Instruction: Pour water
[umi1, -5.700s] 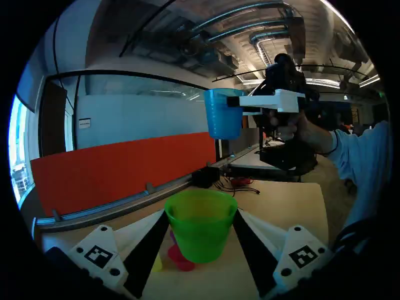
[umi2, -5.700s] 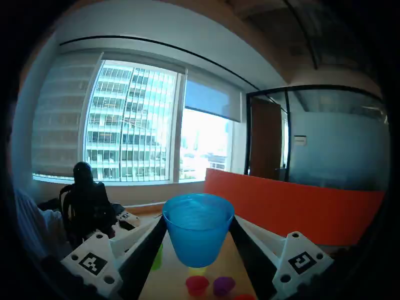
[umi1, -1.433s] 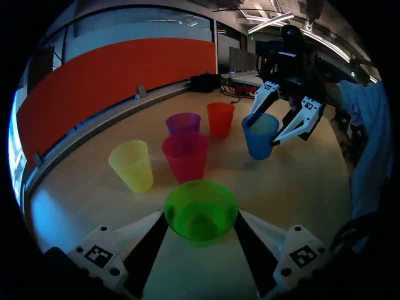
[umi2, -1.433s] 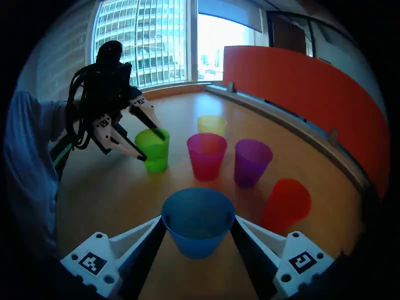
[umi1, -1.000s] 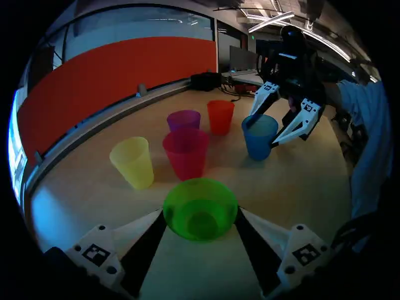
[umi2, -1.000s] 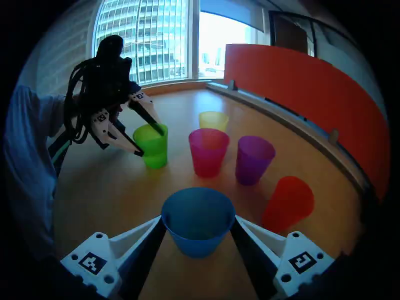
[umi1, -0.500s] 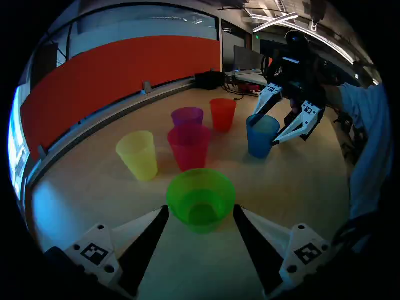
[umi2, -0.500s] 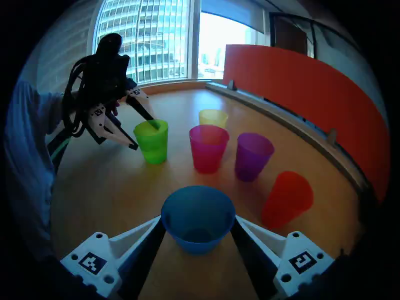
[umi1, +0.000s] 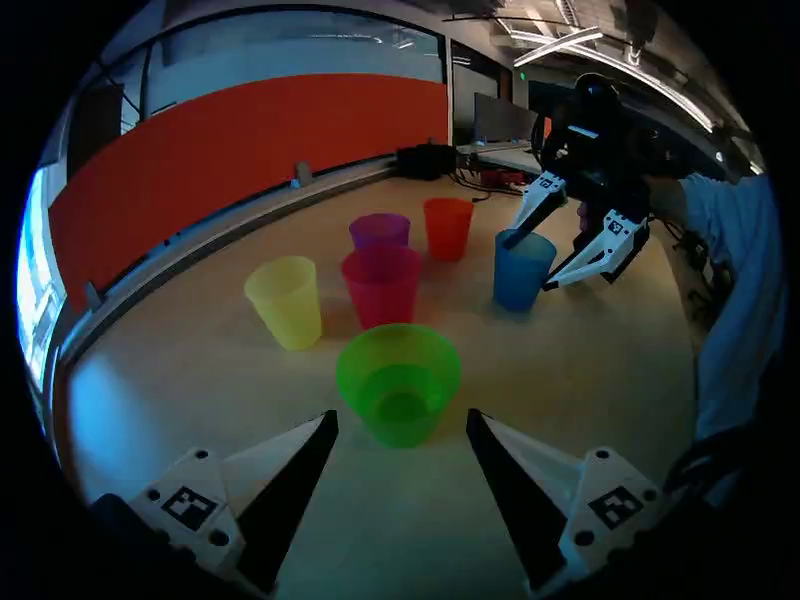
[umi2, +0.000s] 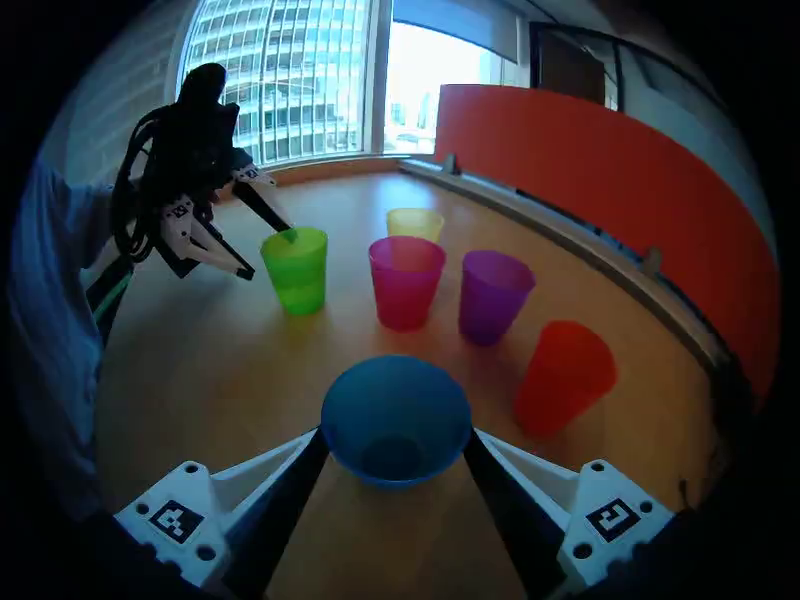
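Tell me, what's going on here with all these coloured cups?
A person holds a two-finger gripper in each hand above a wooden table. The left gripper is open, its fingers clear of a translucent green plastic cup standing upright. The right gripper flanks a blue plastic cup, also on the table; whether it grips is unclear. A yellow cup, a pink cup, a purple cup and an orange cup stand nearby, untouched.

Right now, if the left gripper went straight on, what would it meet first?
Most likely the green cup, standing just ahead of the left gripper, centred between its open fingers; the exact gap is unclear.
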